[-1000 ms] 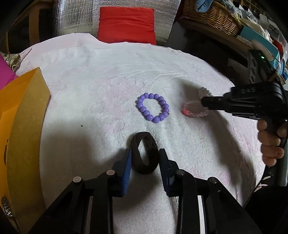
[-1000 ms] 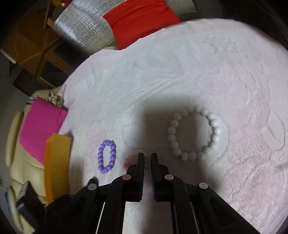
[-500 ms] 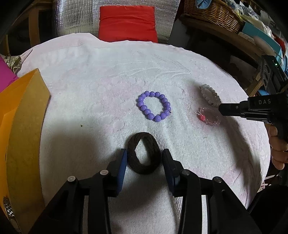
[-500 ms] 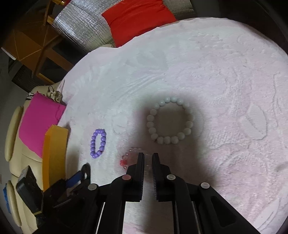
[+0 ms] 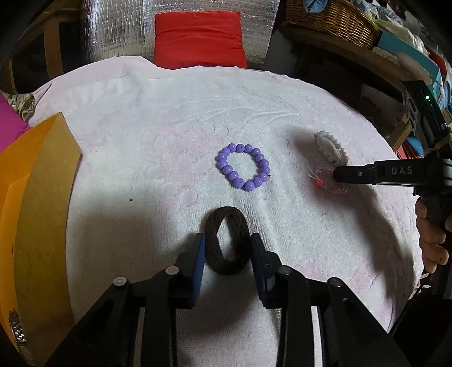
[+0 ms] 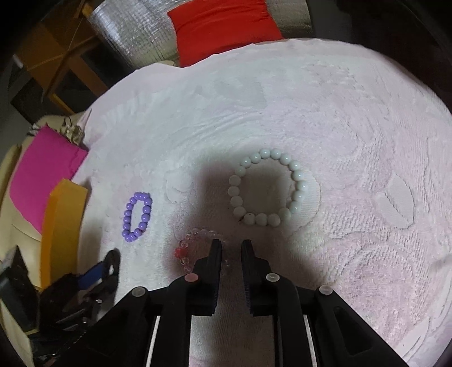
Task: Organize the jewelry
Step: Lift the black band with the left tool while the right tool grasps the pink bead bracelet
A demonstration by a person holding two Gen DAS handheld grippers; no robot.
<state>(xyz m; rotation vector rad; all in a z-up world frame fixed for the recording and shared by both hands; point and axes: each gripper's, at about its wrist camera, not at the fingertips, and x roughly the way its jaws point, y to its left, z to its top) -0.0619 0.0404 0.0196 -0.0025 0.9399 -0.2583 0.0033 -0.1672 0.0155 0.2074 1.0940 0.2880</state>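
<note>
On a white towel (image 5: 169,118) lie several bracelets. A dark brown woven band (image 5: 227,241) lies between the fingers of my left gripper (image 5: 227,240), which is open around it. A purple bead bracelet (image 5: 243,168) lies beyond it and also shows in the right wrist view (image 6: 137,216). A clear bead bracelet with a red bead (image 6: 188,245) lies just left of my right gripper (image 6: 231,248), whose jaws stand slightly apart and empty; in the left wrist view the bracelet (image 5: 325,180) lies under its tip (image 5: 337,175). A white bead bracelet (image 6: 267,187) lies beyond.
An orange box (image 5: 34,197) stands at the towel's left edge, with a metal watch band (image 5: 17,333) in it. A pink cloth (image 6: 42,175) lies past it. A red cushion (image 5: 199,39) and a wicker basket (image 5: 330,19) are behind the table.
My right gripper's jaws have opened a little, with the clear bracelet lying on the towel beside its left finger. My left gripper stays around the brown band.
</note>
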